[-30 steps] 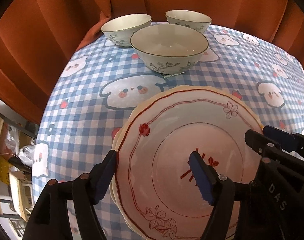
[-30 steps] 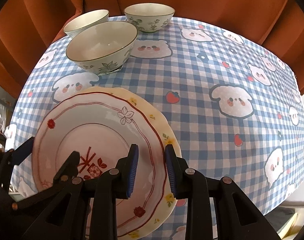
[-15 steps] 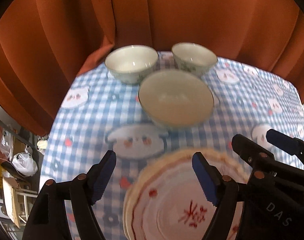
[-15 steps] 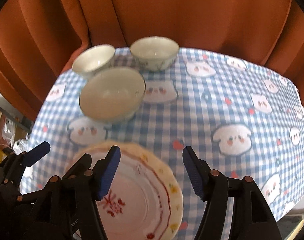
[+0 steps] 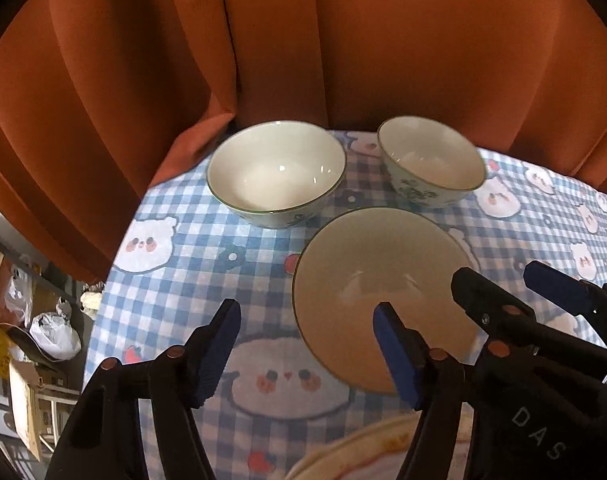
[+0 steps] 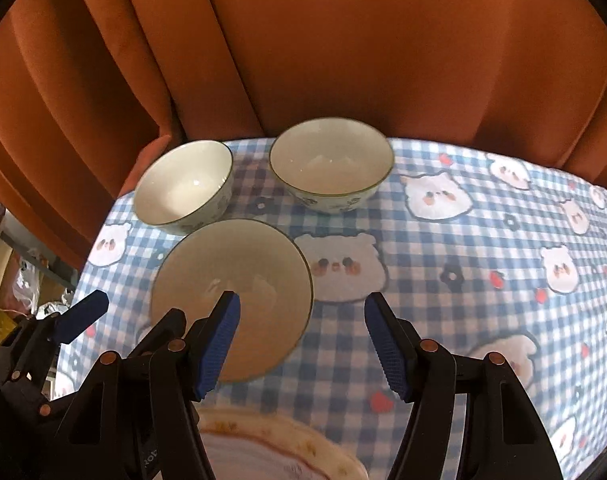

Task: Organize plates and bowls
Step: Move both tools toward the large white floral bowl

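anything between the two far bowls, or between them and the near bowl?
Nothing: only bare checked tablecloth separates the far left bowl, far right bowl and near bowl, seen in the right wrist view.

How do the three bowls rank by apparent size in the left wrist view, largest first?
1. Nearest bowl, though closeness to the camera inflates it.
2. Back-left bowl.
3. Back-right bowl.
The back two stand about equally far away, so that ranking is firmer.

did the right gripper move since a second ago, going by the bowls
Yes. The right gripper, jaws just opened and empty, left the stacked plates and advanced toward the nearest bowl.
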{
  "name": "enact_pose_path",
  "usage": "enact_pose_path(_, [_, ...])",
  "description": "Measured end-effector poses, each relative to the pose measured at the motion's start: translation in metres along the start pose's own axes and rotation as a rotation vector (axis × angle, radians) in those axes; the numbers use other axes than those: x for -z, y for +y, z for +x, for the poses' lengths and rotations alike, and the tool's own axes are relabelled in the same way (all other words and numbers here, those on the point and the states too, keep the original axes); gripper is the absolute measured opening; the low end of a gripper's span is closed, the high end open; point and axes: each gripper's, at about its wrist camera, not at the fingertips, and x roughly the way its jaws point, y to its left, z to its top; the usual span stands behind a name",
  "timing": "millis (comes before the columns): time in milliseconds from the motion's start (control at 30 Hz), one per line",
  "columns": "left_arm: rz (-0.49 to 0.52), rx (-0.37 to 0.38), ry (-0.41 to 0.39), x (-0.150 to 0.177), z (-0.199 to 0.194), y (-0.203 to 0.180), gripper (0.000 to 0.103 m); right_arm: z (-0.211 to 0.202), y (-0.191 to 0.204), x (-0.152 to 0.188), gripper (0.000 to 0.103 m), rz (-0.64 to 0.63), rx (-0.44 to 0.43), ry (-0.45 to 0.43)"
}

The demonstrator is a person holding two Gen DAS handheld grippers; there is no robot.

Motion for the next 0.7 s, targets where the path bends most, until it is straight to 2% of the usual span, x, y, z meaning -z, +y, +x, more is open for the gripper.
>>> enact_pose_path(133, [-0.026,0.015,0.028,-0.005,0.022,0.002,0.067,0.025,-0.002,-0.009,0.068,-0.012,0.003,0.031])
enact_pose_path(233, [-0.027,0.012,0.032,-0.007,0.031,0.0,0.058,0.037,-0.002,-0.009,0.067,-0.001,0.012,0.038])
enact_pose_path(267, [-0.022,0.004,0.036,-0.008,0.035,-0.001,0.053,0.039,-0.001,-0.009,0.058,-0.002,0.01,0.039])
enact_pose_path(300, [-0.02,-0.008,0.039,-0.008,0.038,-0.001,0.05,0.043,0.0,-0.01,0.045,-0.009,0.004,0.045])
enact_pose_path(400, [-0.031,-0.013,0.057,-0.009,0.046,-0.002,0.039,0.054,0.002,-0.011,0.035,-0.019,-0.005,0.069])
enact_pose_path(467, [-0.029,-0.006,0.065,-0.009,0.05,-0.003,0.032,0.061,0.003,-0.011,0.025,-0.02,-0.021,0.085])
enact_pose_path(567, [-0.022,-0.019,0.063,-0.01,0.05,-0.005,0.026,0.063,0.004,-0.011,0.024,-0.022,-0.016,0.085])
enact_pose_path(700, [-0.025,-0.017,0.081,-0.01,0.05,-0.004,0.025,0.064,0.004,-0.013,0.024,-0.024,-0.013,0.103])
